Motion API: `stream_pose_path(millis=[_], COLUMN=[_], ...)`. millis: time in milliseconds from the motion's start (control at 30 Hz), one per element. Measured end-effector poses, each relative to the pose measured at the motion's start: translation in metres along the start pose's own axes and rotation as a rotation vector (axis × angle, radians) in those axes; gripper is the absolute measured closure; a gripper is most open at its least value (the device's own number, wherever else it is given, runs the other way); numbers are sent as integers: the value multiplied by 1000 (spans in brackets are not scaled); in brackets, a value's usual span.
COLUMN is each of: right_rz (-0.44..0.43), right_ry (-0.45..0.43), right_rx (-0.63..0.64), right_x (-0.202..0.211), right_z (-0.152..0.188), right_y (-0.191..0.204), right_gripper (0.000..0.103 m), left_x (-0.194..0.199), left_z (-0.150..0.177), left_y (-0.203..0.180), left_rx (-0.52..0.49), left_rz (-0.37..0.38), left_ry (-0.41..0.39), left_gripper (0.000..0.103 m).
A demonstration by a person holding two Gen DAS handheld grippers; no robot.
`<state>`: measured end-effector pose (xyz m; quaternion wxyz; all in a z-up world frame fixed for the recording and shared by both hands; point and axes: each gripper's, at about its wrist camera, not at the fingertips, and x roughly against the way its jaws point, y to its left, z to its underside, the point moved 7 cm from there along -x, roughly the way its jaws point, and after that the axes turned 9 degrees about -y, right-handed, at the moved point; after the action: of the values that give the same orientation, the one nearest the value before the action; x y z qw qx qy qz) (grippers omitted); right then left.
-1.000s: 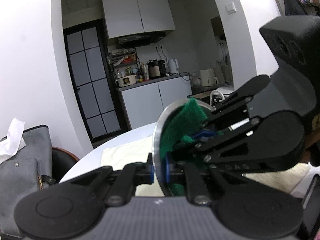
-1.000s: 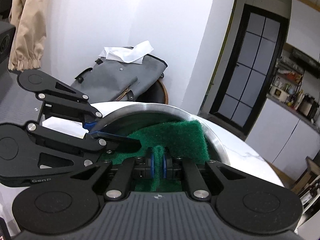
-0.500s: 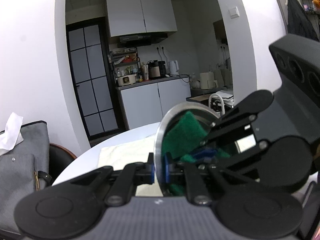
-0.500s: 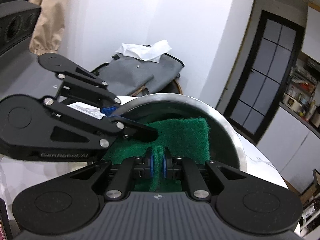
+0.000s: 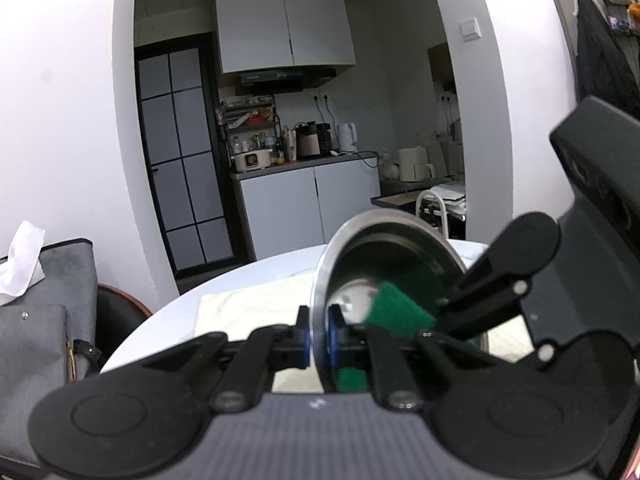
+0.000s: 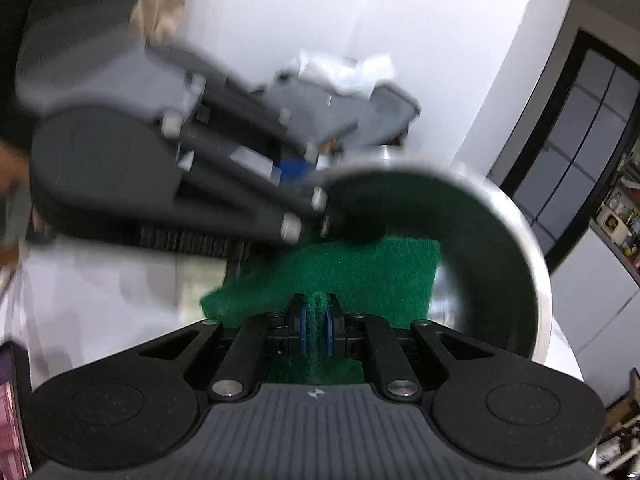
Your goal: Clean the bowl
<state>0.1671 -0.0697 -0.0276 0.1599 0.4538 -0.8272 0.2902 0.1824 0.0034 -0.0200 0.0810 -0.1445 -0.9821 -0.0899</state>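
The left gripper (image 5: 318,340) pinches the rim of the steel bowl (image 5: 384,264), fingers pressed tight on the thin wall, one pad outside and one inside. The bowl is held up on edge above the white surface (image 5: 248,280), its opening turned toward the right gripper, likely so the inside faces the scrubbing hand and stays braced against the push.

The right gripper (image 6: 316,332) clamps a green scouring pad (image 6: 352,276), fingers squeezed onto a pinched ridge of it. Most of the pad fans out ahead of the fingers and lies inside the bowl against the inner wall, so the flat face can do the rubbing. The judged step is scrubbing the interior, mid-stroke.

Hard to read:
- The right wrist view is heavily motion-blurred; the left gripper's body there is a grey smear, and its pads on the rim barely show.
- Exactly where the pad contacts the bowl wall cannot be told.
- The bowl's lower edge is hidden behind the left gripper's body in the left wrist view.
- Any dirt or water inside the bowl cannot be made out.
- The grey bag (image 5: 40,320) with a white tissue (image 5: 22,256) is cut off at the left.
- The person's hands are not clearly shown.
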Motion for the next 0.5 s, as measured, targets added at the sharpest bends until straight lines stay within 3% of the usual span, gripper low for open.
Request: stream_pose_path(millis=[133, 267, 400, 500], right_rz=[49, 137, 271, 318], right_ry=[88, 119, 55, -29], right_rx=[-42, -38, -26, -65], right_x=[0, 4, 12, 24], right_z=[8, 11, 4, -3], right_y=[-11, -22, -38, -51], right_gripper=[93, 93, 93, 93], left_x=[-1, -2, -3, -3], left_z=[0, 0, 0, 0], left_y=[-2, -3, -3, -5], left_rx=[-13, -20, -22, -26], left_rz=[-4, -8, -5, 0], left_ry=[2, 3, 1, 1], left_gripper=[94, 94, 94, 94])
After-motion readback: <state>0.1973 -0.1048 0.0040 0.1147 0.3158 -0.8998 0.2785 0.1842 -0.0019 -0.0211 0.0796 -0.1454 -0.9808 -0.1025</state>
